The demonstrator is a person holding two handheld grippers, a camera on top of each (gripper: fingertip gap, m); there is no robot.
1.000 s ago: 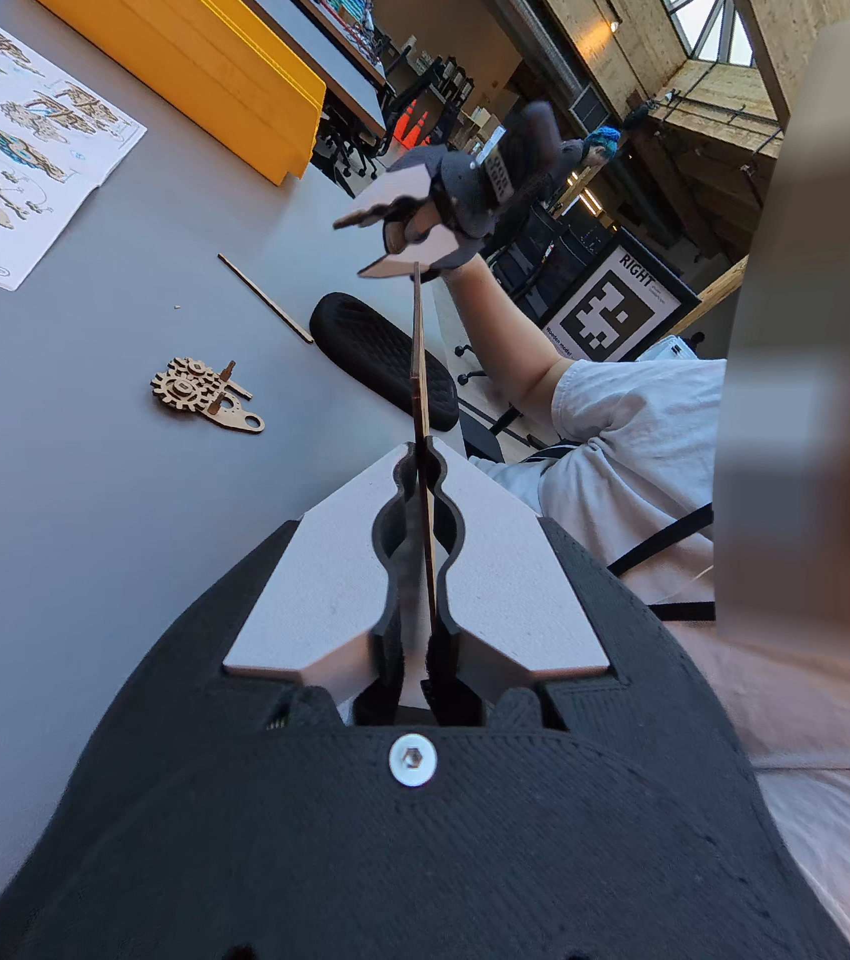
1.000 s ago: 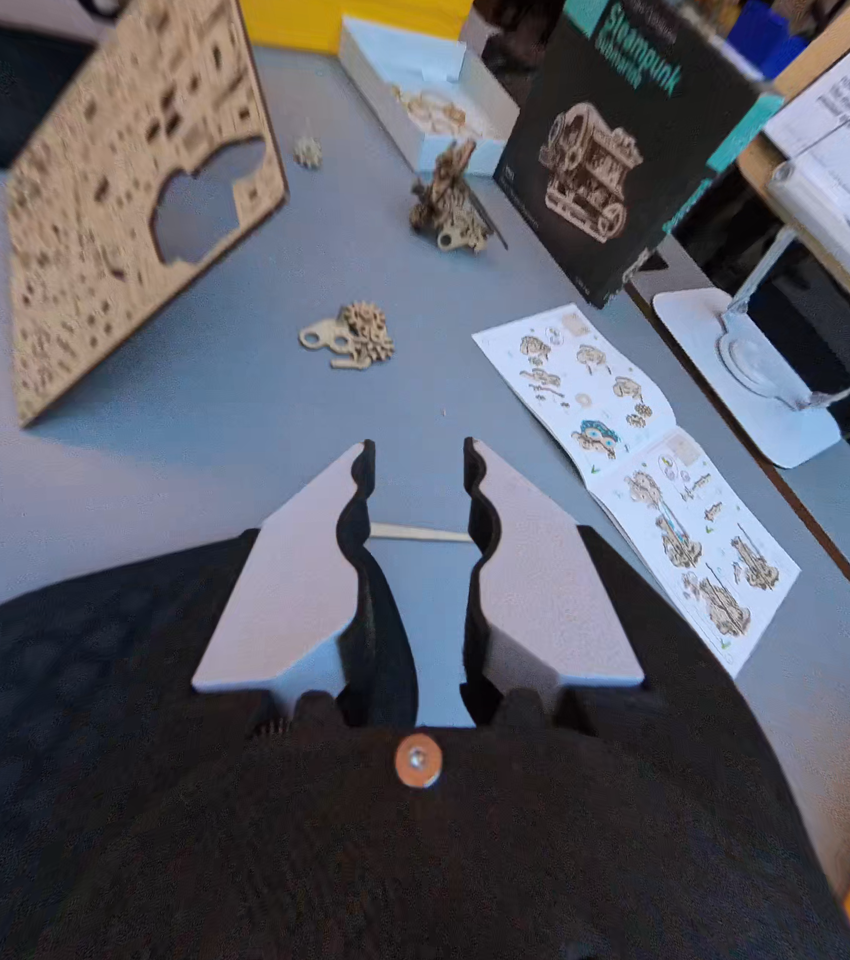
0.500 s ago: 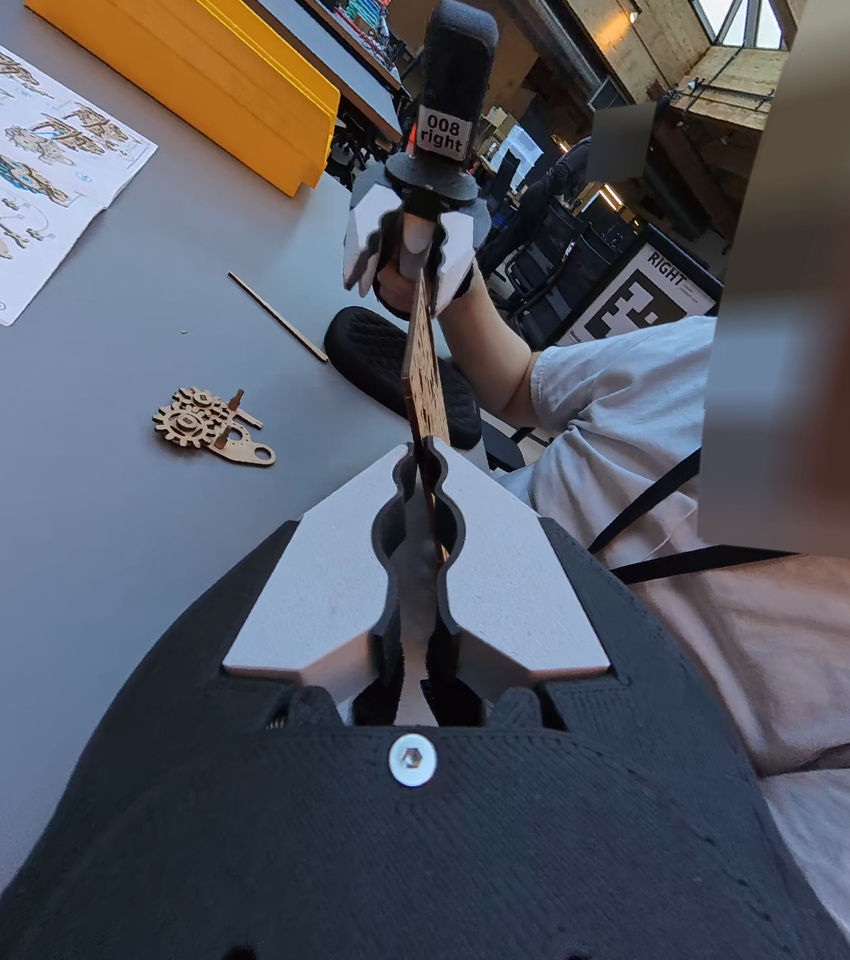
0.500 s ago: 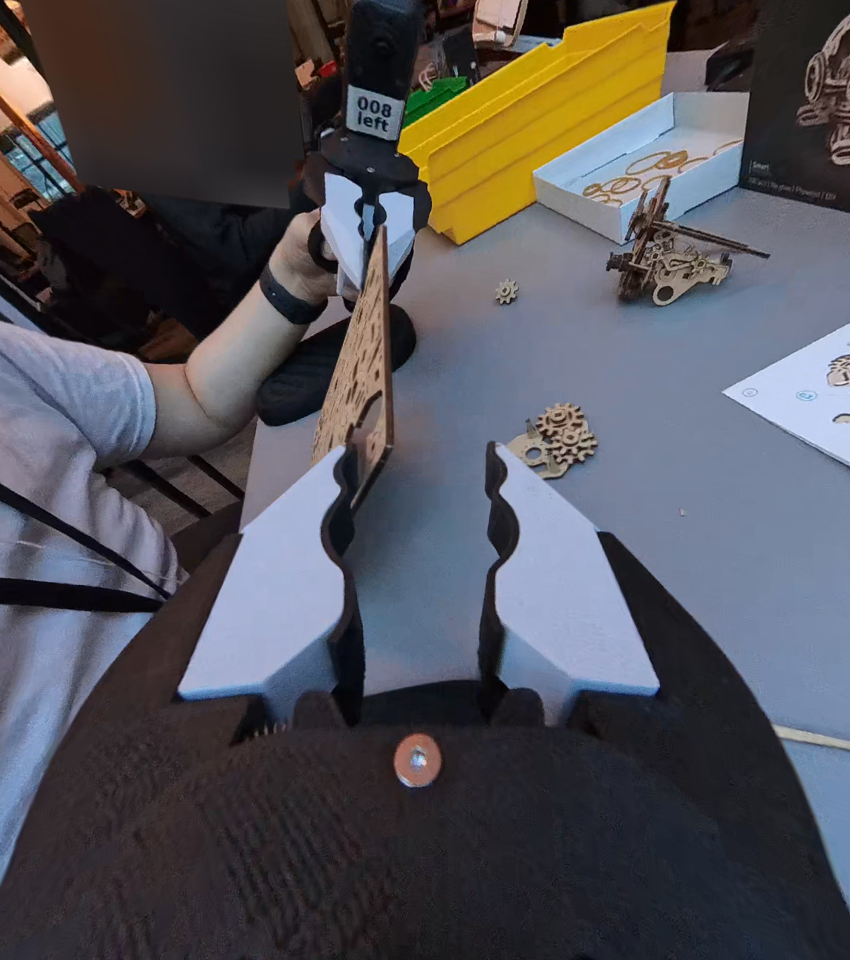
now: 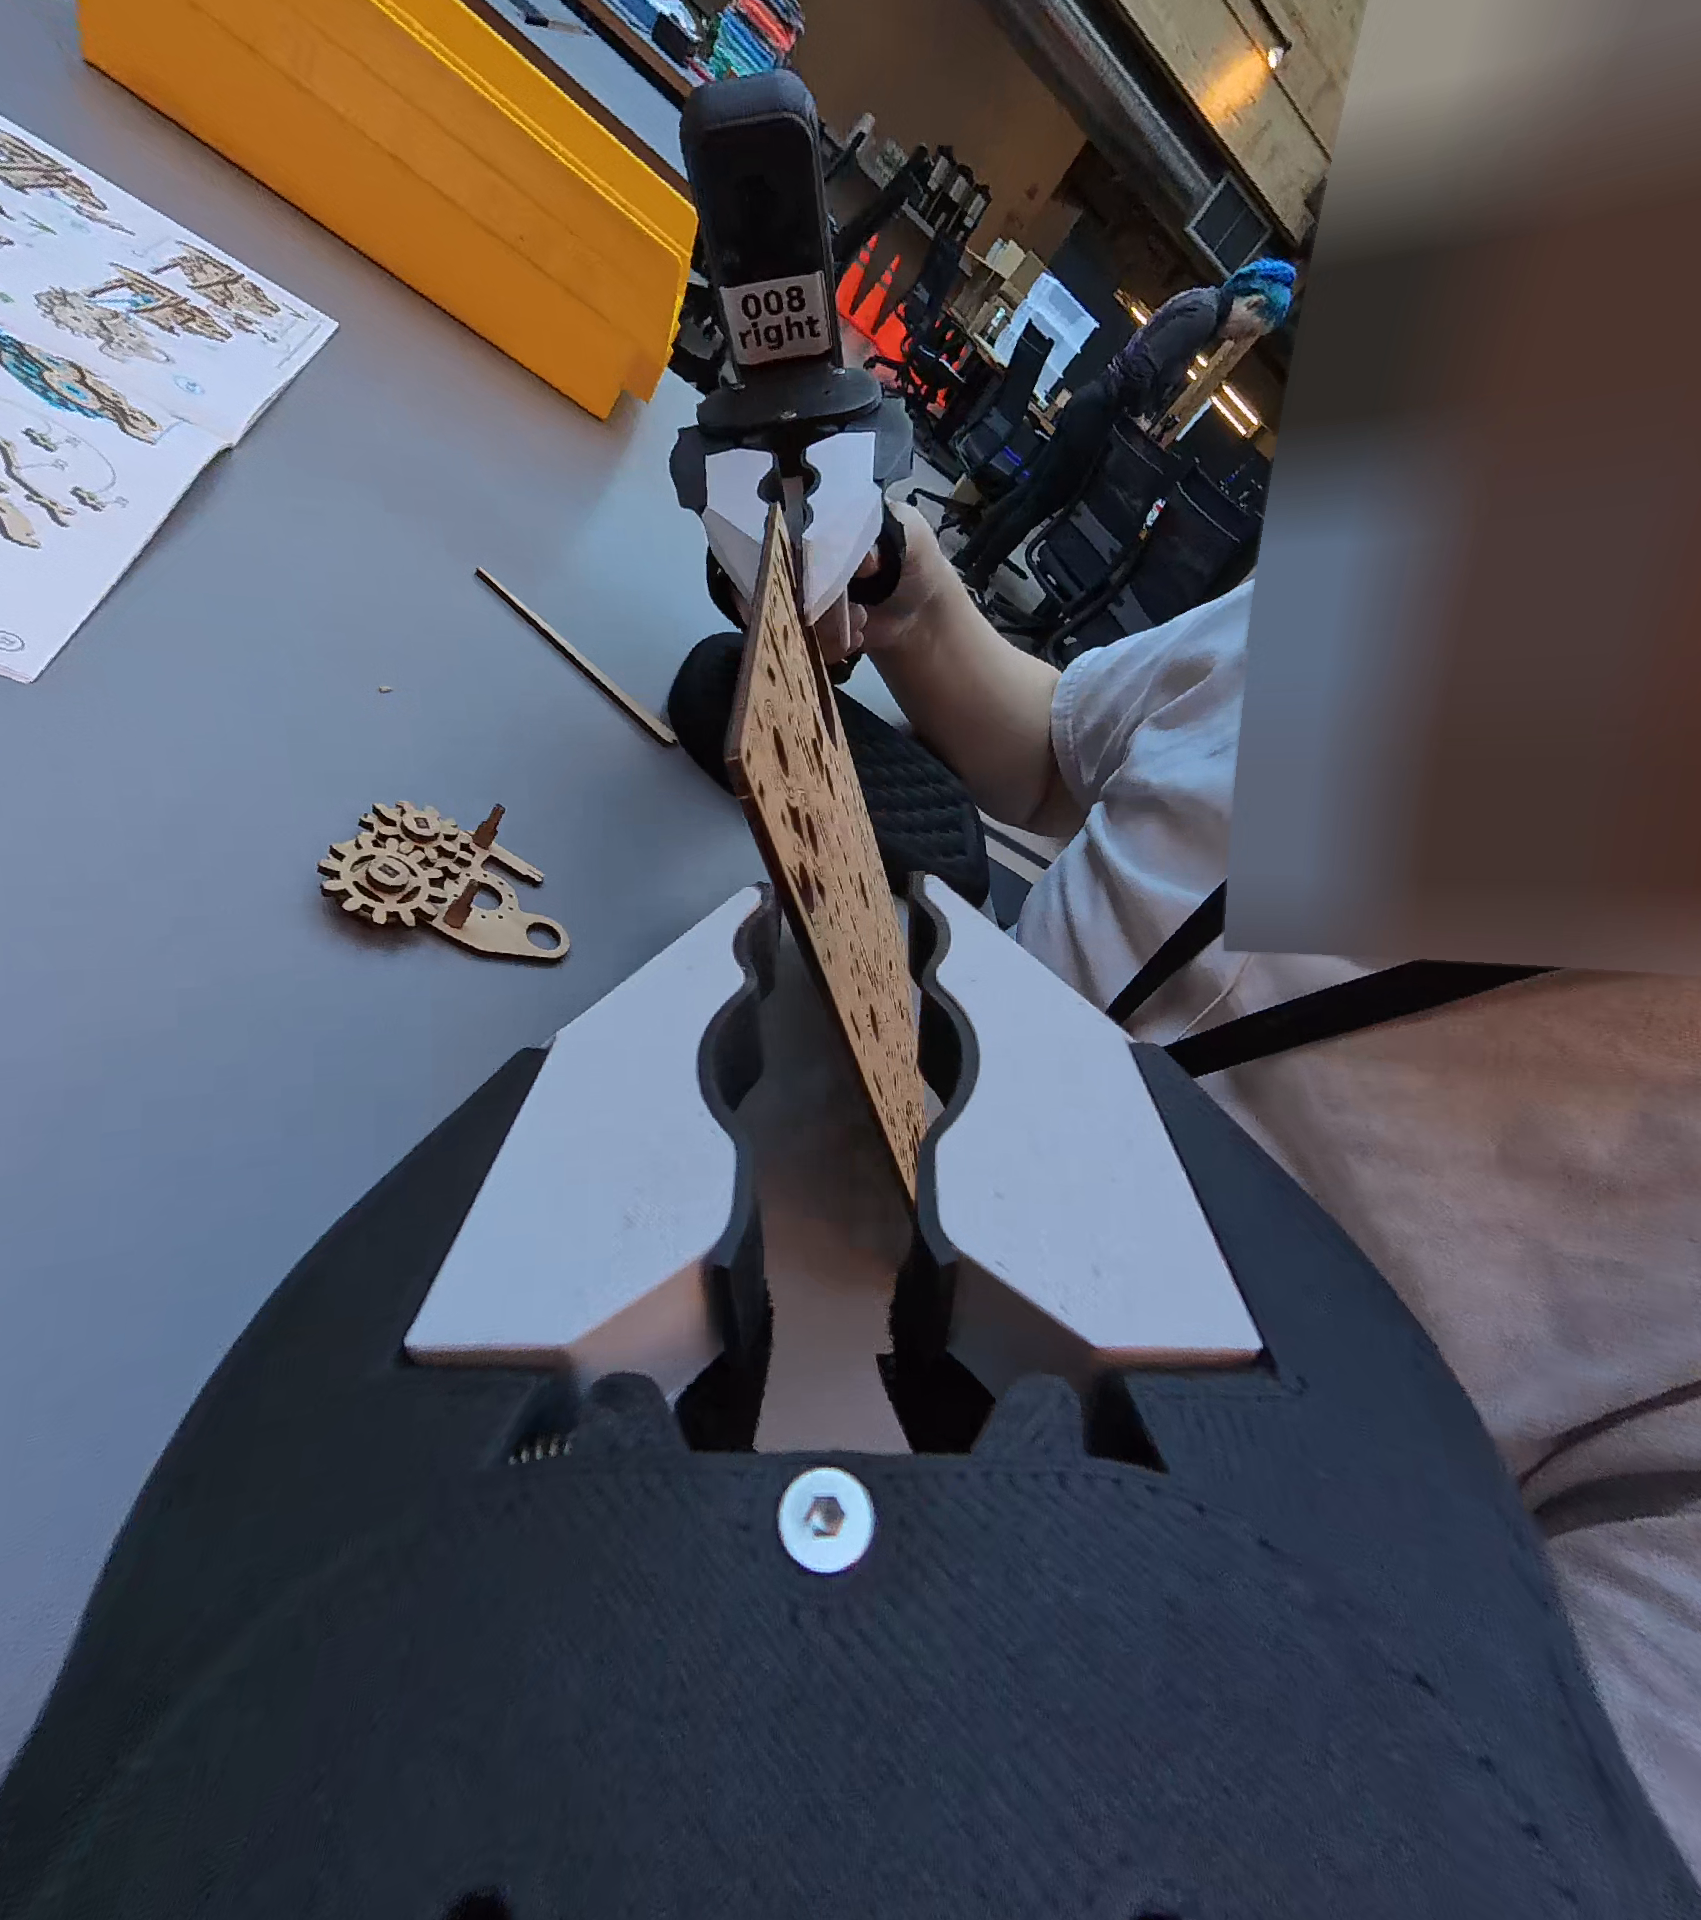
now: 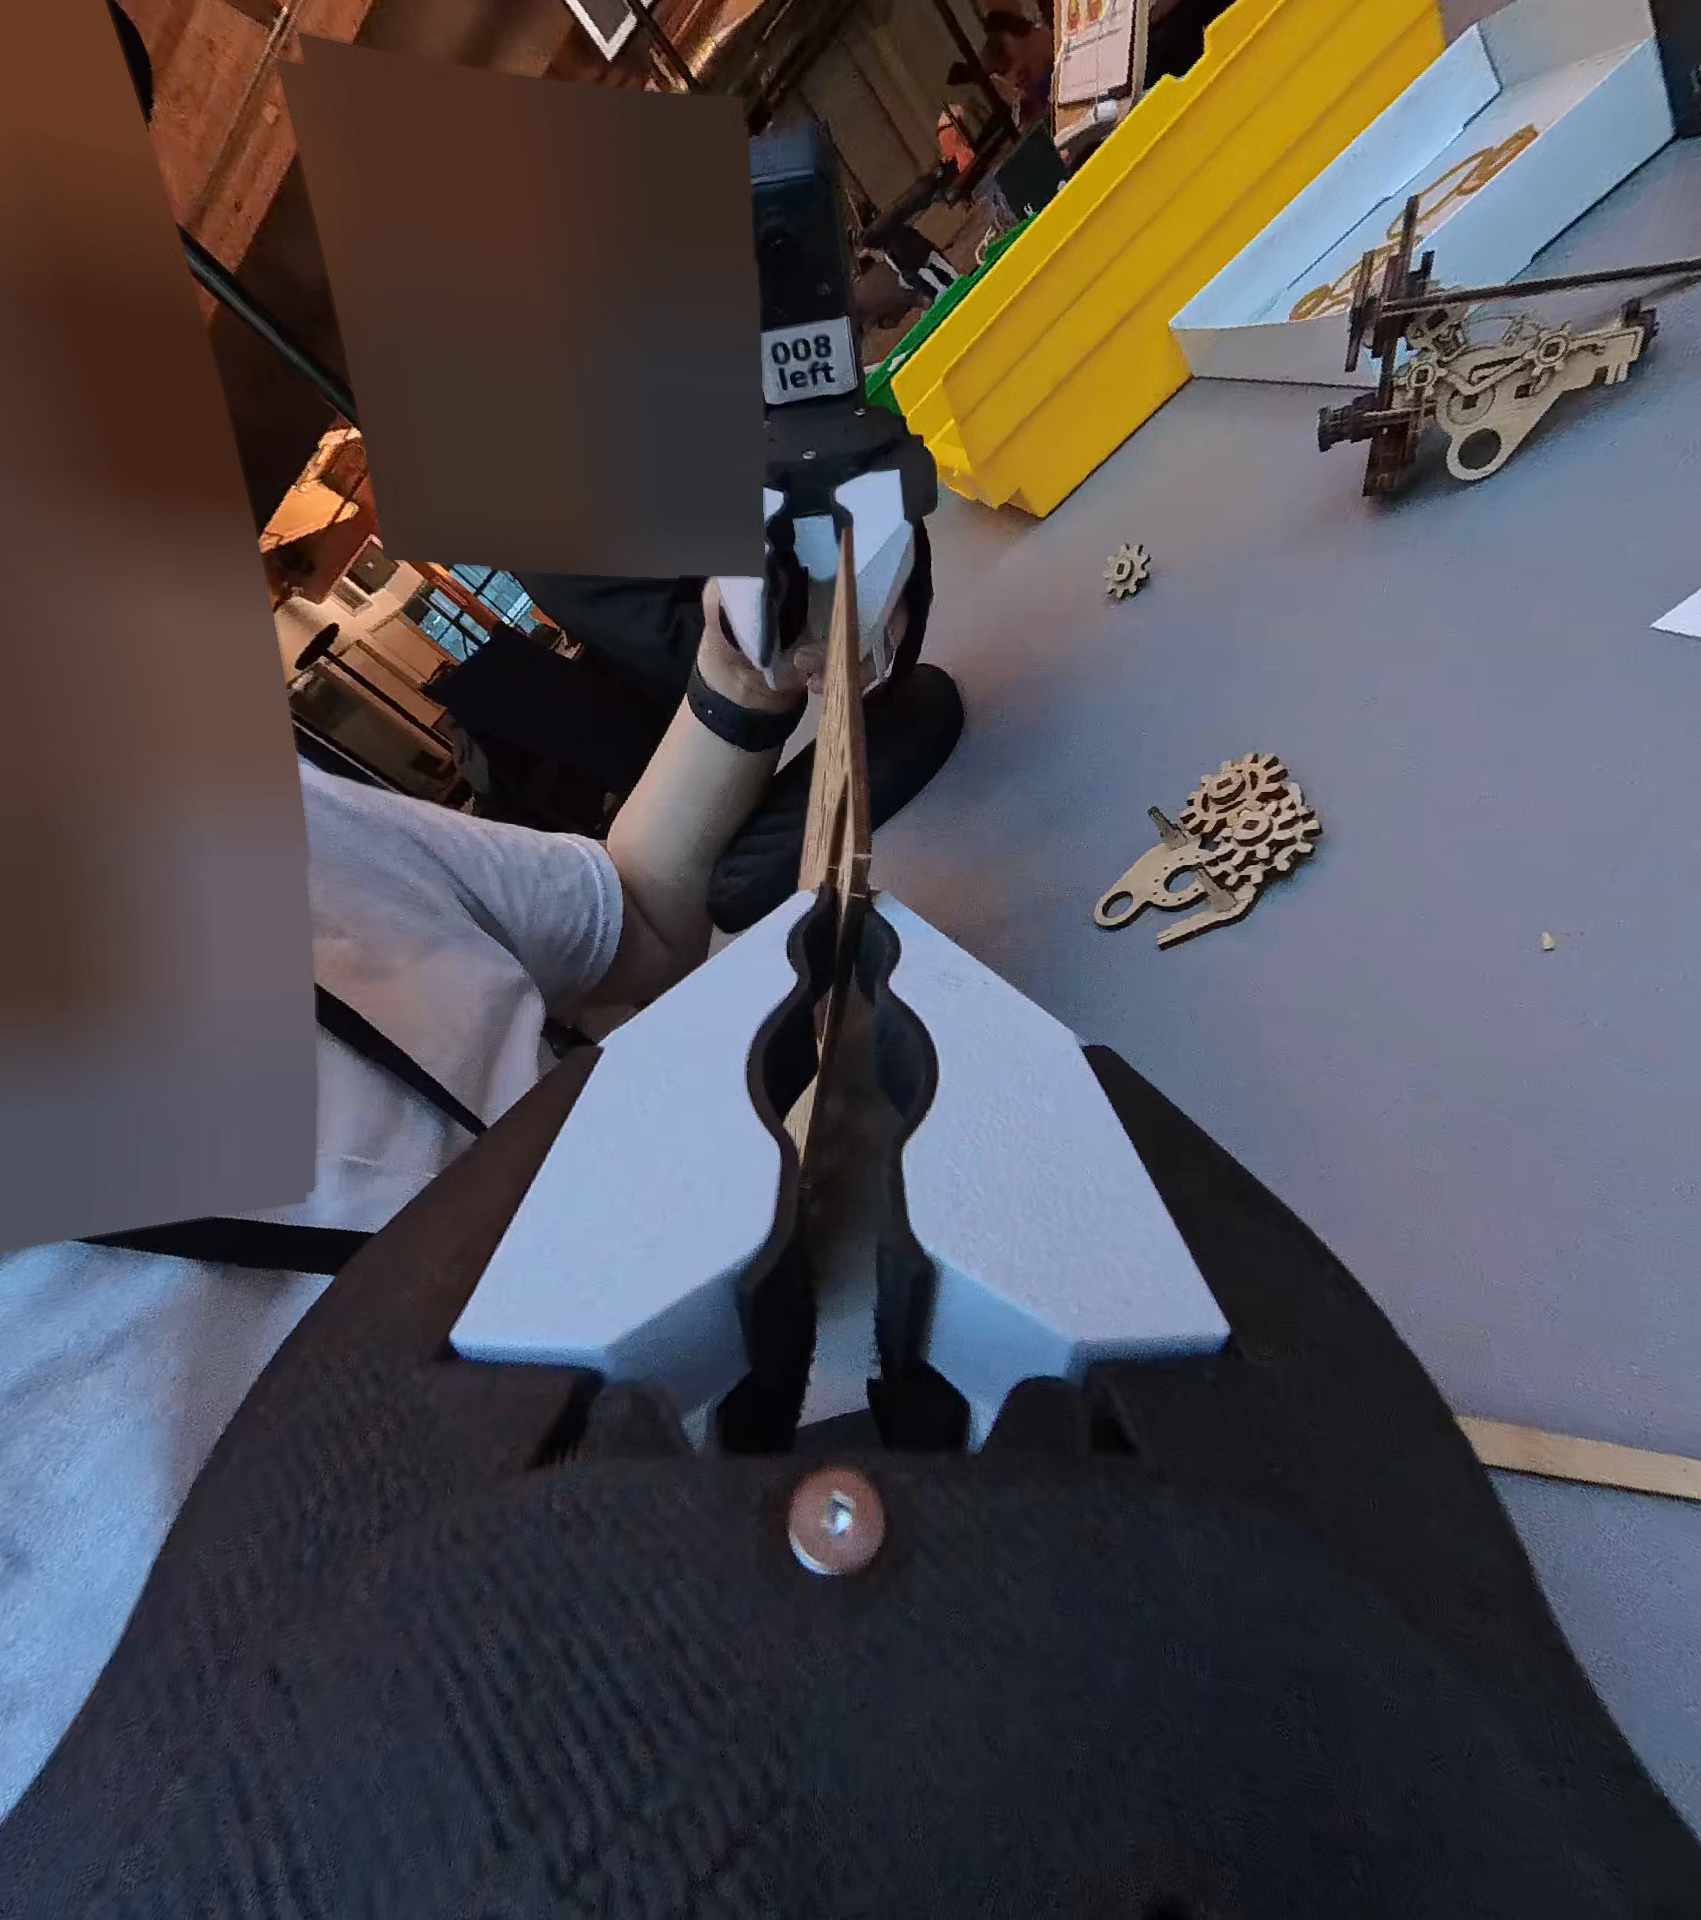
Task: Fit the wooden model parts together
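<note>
Running lengthwise up the frame's centre, the wooden sheet [image 5: 830, 883] bridges both claws. The right claw [image 6: 838, 925] is clamped on its end; the left claw [image 5: 838, 904] is parted, the sheet leaning against one finger.

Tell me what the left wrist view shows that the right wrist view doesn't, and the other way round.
Only the left wrist view shows the open instruction booklet with its drawings. Only the right wrist view shows the half-built wooden model, the loose small gear and the white box. Both share the punched wooden sheet held between the two grippers, the gear plate lying on the grey table, the yellow bin and the thin wooden stick.
</note>
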